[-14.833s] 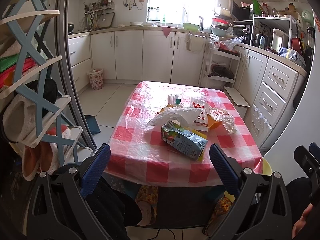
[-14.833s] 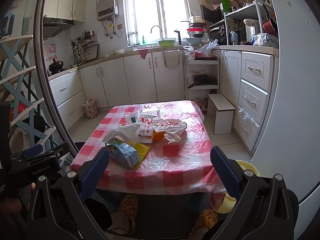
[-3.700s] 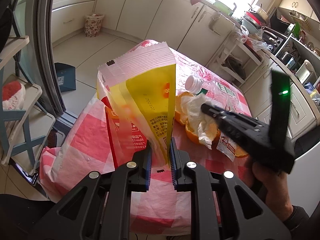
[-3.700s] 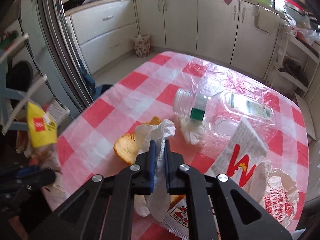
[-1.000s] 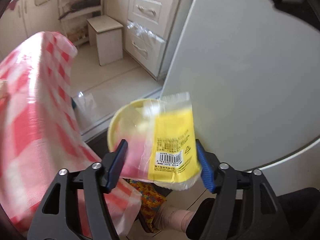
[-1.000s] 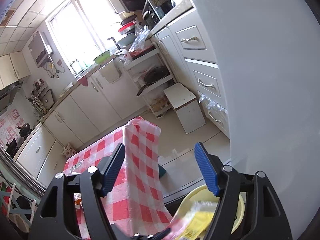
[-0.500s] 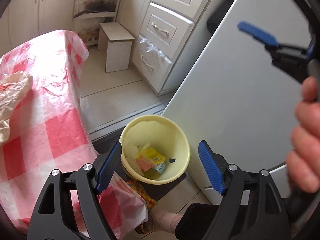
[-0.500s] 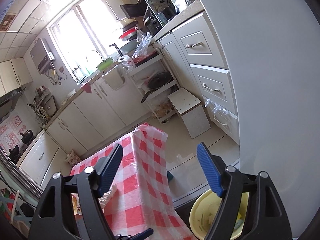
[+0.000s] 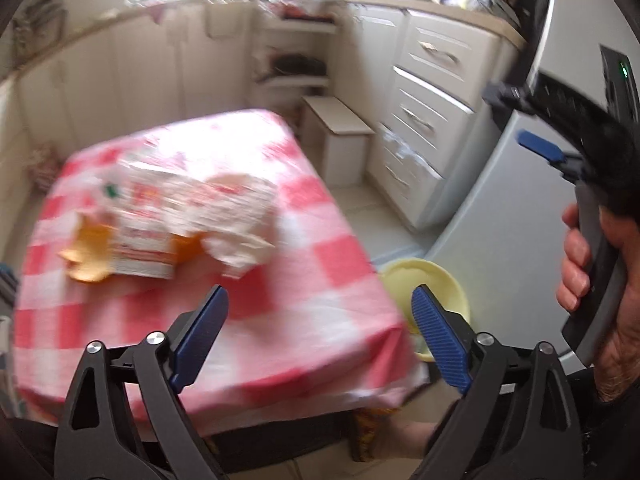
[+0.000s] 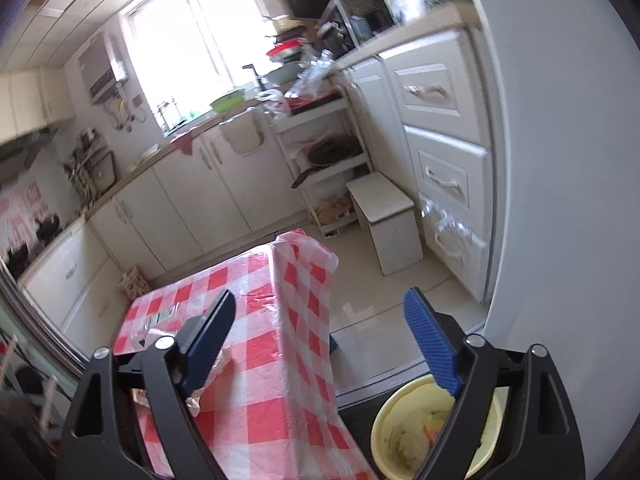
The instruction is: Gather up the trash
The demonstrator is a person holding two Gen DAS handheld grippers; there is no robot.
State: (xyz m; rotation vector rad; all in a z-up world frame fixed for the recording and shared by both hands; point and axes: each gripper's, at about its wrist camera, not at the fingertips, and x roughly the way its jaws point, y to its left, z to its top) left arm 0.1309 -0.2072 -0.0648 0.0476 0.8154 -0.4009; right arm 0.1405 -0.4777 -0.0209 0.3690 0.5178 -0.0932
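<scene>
**Both grippers empty, jaws spreading, with litter on the table and in the bin**

In the left wrist view, at the far left, orange peel (image 9: 86, 254) lies on the red-and-white checked tablecloth (image 9: 304, 292). Touching it to the right is a heap of crumpled white wrappers (image 9: 192, 216) with red print; the picture is badly blurred here, so how many separate pieces make up the heap cannot be told. Nearer the camera, the left gripper (image 9: 320, 328) hangs above the table's near edge, pointing downward. Its jaws are opening, already wide apart, with nothing between the blue pads (image 9: 438, 340). Just beyond the table's right corner a pale yellow bin (image 9: 432, 280) stands on the floor, close against a white appliance panel (image 9: 492, 220). At the far right, the person's right hand (image 9: 592, 276) grips the handle of the right gripper, raised beside that panel.

In the right wrist view, the checked cloth drapes over the table corner at left, with a bit of clear plastic (image 10: 152, 328) on top behind the left finger. The right gripper (image 10: 316, 340) hovers over the floor between table and bin; its jaws too are opening, empty. Low at the right, the yellow bin (image 10: 384, 416) holds pale crumpled scraps (image 10: 408, 444) and something orange.
</scene>
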